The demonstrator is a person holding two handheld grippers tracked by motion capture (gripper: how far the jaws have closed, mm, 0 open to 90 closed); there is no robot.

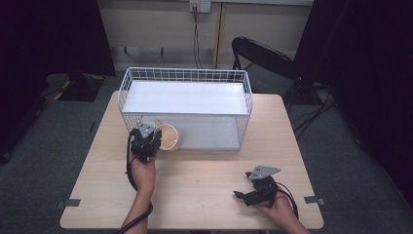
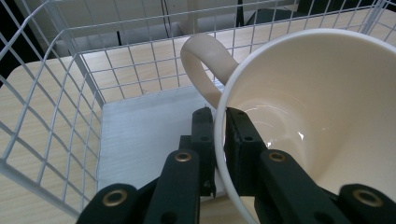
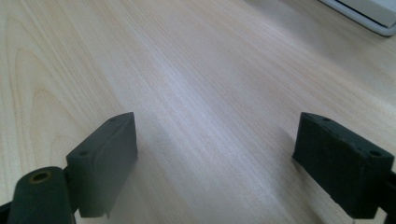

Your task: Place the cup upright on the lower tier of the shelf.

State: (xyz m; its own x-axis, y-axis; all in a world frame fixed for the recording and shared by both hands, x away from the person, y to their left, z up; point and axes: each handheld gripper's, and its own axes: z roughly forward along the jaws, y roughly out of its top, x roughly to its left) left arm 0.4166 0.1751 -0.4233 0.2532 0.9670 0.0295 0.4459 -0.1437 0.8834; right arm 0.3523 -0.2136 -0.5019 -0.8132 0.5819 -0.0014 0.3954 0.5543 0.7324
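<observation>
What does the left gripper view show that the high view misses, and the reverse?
Left gripper view alone: the left gripper pinching the cup by its rim wall, one jaw inside, one outside, beside the handle. High view alone: the right gripper lying low on the table, a chair behind. Shared: cup, wire basket, tabletop.

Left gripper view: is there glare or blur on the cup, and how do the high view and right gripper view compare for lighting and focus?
Left gripper view: the cup is sharp, with small bright glints inside; the left gripper grips its rim. High view: the table is evenly lit, dark at both sides. Right gripper view: soft sheen on the wood, with the right gripper slightly blurred.
</observation>
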